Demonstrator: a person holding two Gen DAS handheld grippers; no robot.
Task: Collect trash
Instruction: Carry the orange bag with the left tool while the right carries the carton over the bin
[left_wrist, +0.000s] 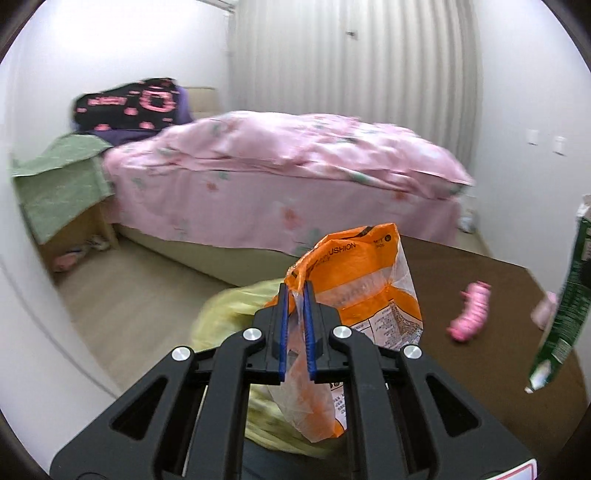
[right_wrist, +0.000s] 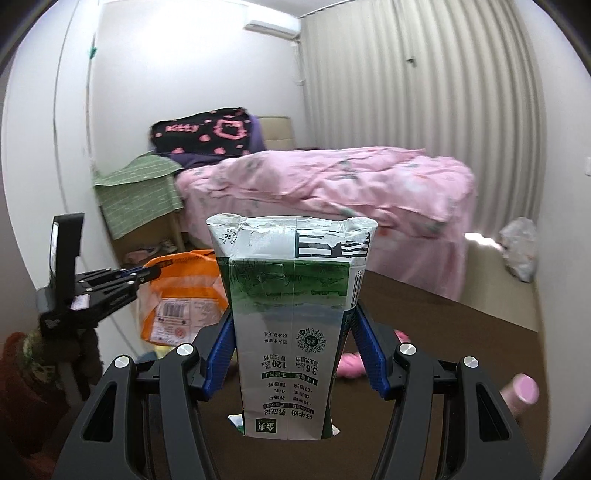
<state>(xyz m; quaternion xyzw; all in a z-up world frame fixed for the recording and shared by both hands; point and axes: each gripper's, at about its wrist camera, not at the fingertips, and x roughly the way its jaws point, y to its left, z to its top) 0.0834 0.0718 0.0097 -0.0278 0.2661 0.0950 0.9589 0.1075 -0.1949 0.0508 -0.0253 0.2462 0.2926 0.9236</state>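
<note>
Left wrist view showed the left hand-held gripper pinching a light, crinkly orange bag by its limp upper edge, while the right hand-held gripper clamped a torn, crushable carton mid-body above the brown surface.

Orange bag, green-white carton, aloft

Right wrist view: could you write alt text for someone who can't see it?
A handheld right gripper clamps a green and white milk carton upside down over a brown rug. At left the left gripper pinches an orange plastic bag, with a pink-covered bed behind.
</note>
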